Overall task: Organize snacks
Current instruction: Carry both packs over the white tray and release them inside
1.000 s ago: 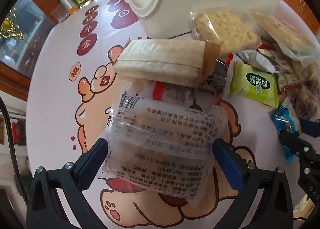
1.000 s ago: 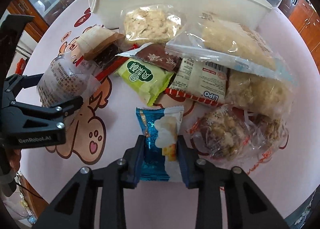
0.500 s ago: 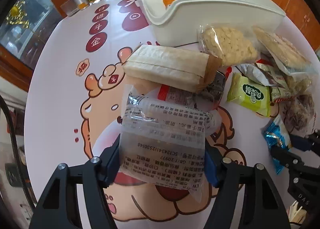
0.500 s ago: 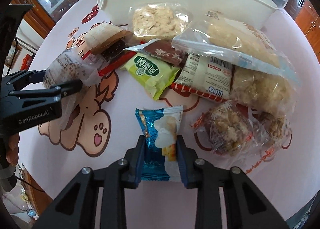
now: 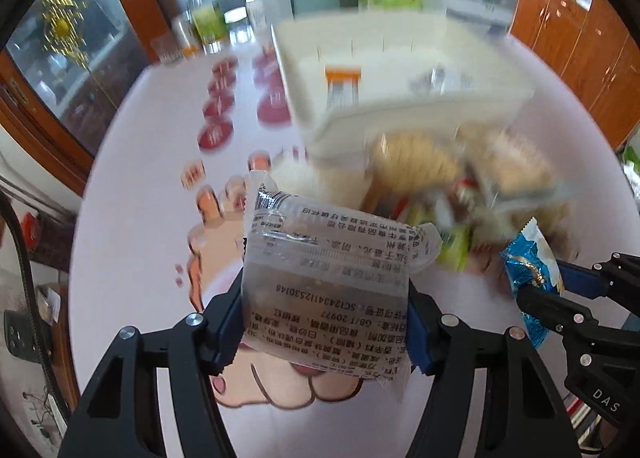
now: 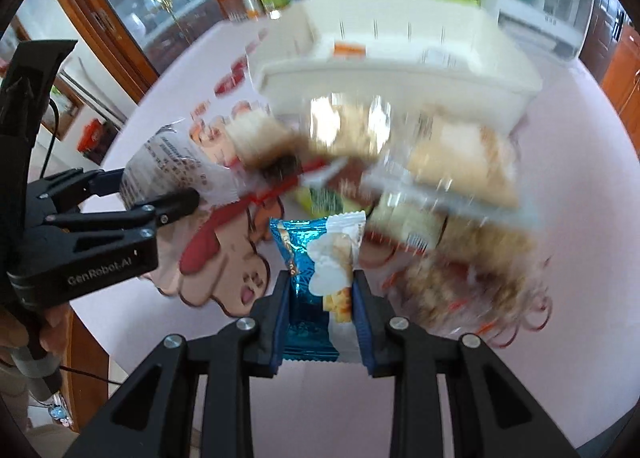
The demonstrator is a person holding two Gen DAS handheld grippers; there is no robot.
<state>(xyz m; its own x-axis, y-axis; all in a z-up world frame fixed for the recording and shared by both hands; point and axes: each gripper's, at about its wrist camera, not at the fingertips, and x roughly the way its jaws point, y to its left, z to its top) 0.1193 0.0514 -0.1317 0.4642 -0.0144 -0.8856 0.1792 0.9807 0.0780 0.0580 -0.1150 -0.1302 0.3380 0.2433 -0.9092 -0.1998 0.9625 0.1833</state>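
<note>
My left gripper is shut on a clear snack packet with printed text and holds it above the table; the packet also shows in the right wrist view. My right gripper is shut on a blue snack packet, lifted off the table; that packet shows in the left wrist view too. A white bin stands beyond the blurred pile of snack bags. Both views are motion-blurred.
The round table has a pink cartoon-print cloth. Bottles and glasses stand at its far edge. Wooden cabinets are behind on the right, a glass-door cabinet on the left.
Both grippers have risen and tilted up with their packets, lifting them off the table. The left gripper closed on the clear packet about a second ago.
</note>
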